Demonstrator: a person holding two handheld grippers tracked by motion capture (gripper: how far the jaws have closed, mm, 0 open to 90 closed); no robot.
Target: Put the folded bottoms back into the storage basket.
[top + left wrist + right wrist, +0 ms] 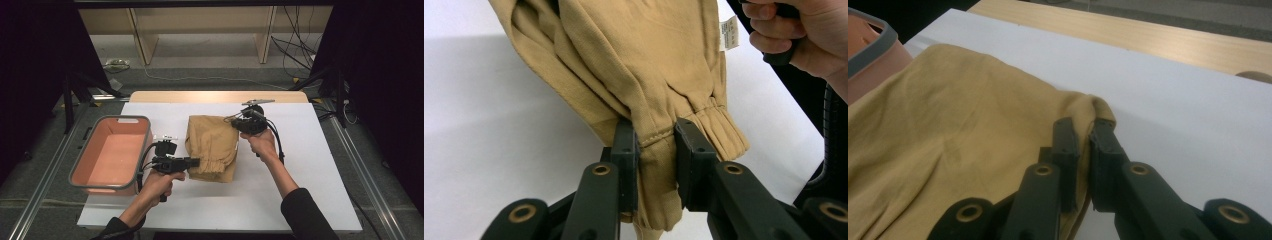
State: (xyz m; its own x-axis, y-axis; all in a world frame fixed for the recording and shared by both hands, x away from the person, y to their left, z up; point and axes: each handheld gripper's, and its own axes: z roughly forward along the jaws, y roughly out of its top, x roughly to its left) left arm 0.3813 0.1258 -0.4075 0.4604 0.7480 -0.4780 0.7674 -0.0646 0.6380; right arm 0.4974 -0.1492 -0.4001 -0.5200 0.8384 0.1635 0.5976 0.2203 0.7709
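Note:
A folded tan garment (212, 145) with an elastic cuff lies mid-table on the white sheet (300, 185), partly lifted. My left gripper (196, 162) is shut on its near left hem; in the left gripper view the black pads pinch the tan garment (659, 70) beside the gathered cuff. My right gripper (237, 121) is shut on the far right corner; in the right gripper view a fold of the tan garment (963, 135) sits squeezed between the jaws. A white label (729, 33) hangs from the cloth's edge.
A salmon-pink bin (113, 153) with a grey rim stands open on the table's left, close to the left hand. The bin's corner (868, 45) also shows beside the cloth. A wooden strip (220, 96) runs along the far edge. Cables lie on the floor beyond.

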